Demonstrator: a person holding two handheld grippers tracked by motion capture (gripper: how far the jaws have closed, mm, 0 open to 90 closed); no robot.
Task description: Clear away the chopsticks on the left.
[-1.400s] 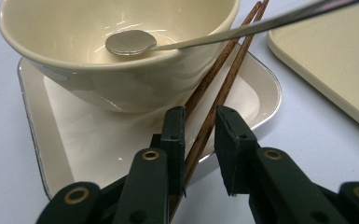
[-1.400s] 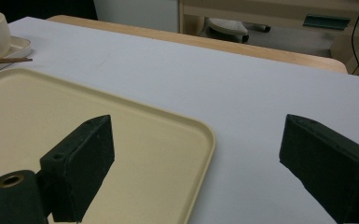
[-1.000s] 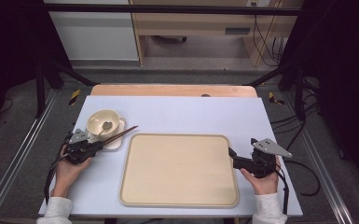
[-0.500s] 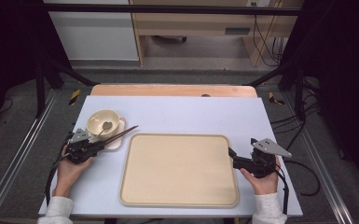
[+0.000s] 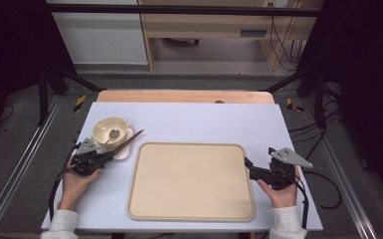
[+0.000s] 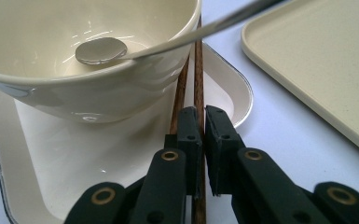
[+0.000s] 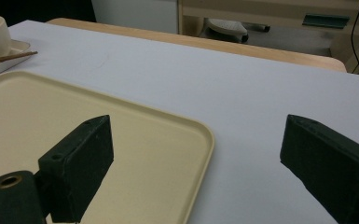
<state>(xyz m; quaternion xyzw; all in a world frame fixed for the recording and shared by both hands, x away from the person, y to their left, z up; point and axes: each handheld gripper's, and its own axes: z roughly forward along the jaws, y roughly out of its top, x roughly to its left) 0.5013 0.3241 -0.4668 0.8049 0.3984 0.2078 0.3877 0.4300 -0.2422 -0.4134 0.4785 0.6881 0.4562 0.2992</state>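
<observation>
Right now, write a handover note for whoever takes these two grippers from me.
Left gripper: its jaws have just been closing and now pinch one of the pair of brown wooden chopsticks; the other lies just outside the fingers.
Right gripper: open, holding nothing, over the near right corner of the large beige plastic tray.
The chopsticks lie on the small white rectangular dish, beside the cream bowl with the metal spoon in it.
Done: one chopstick gripped.
Left: lifting; the tray holds nothing.
</observation>
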